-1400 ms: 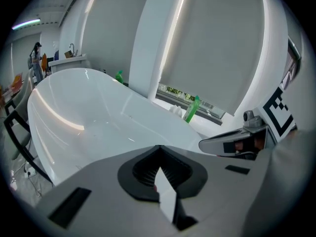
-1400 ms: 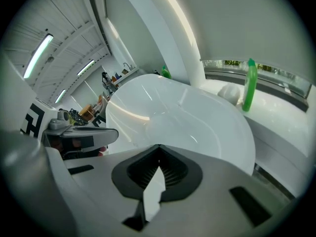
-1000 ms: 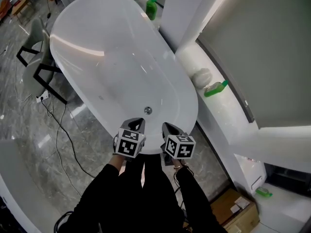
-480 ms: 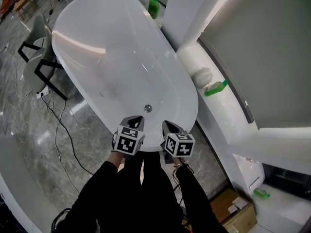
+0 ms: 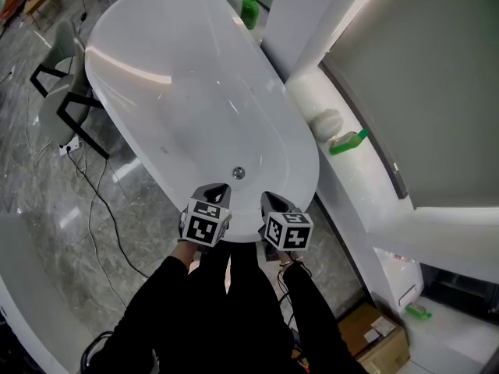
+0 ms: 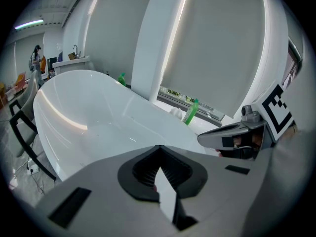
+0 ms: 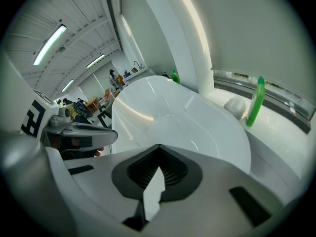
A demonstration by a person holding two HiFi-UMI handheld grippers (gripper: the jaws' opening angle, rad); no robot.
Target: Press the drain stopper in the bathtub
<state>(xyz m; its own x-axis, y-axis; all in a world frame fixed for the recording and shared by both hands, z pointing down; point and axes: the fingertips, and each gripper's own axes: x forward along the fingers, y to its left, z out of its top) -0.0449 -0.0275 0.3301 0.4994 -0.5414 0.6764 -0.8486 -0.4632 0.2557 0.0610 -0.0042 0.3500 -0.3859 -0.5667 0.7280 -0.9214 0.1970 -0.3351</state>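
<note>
Chairs [image 5: 53, 115] stand beside bathtub [image 5: 179, 76], green bottle [image 5: 249, 10] behind.

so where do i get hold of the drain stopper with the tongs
Its flat round top, straight from above. The drain stopper sits low in the bathtub floor with no raised edge showing to pinch, so pressing its centre with shut tips probably beats a grip. The left tongs and right tongs are both shut, above the near rim.
</note>
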